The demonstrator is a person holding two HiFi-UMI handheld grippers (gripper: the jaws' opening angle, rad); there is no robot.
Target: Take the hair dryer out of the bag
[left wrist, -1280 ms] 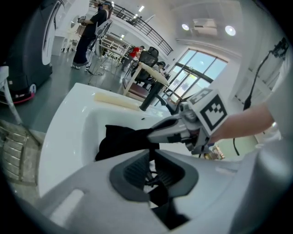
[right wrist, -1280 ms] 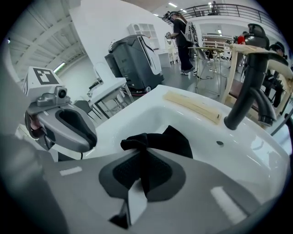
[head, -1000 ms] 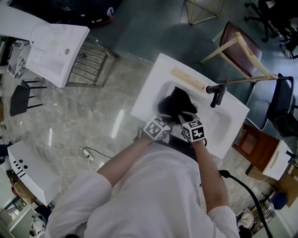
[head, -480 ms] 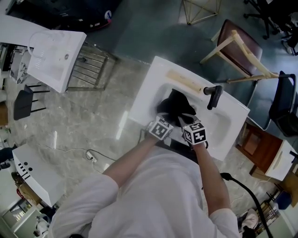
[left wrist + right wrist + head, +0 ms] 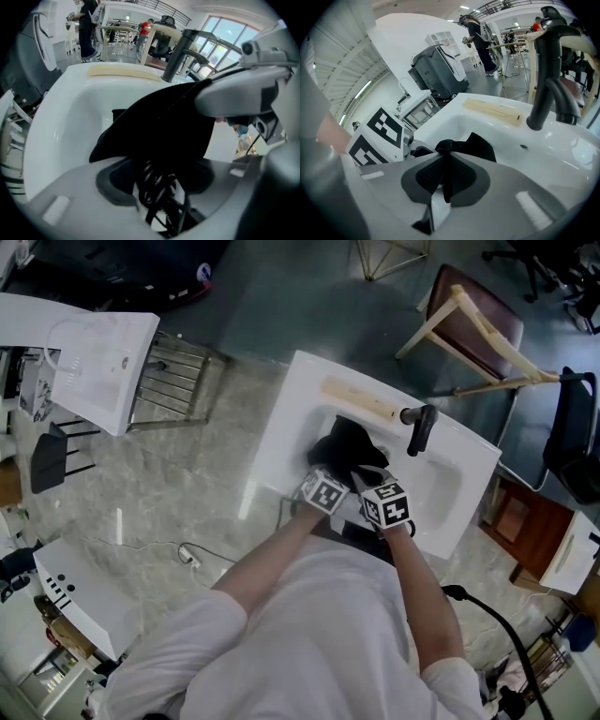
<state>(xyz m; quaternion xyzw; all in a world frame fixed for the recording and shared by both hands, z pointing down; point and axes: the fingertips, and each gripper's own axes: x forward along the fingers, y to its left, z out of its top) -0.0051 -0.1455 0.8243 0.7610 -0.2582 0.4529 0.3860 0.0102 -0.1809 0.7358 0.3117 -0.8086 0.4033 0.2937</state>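
Glossy white basin (image 5: pixel 286 427) holds soft black bag (image 5: pixel 345 448); right tool (image 5: pixel 443 187) pinches its fabric; left tool (image 5: pixel 164 208) opening, coiled cord (image 5: pixel 153 176) between jaws.

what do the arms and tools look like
The left tool and right tool are light grey with dark pads, each bearing a white cube with black square markers. Short white sleeves. The left tool's jaws are opening, a coiled black cord between them.
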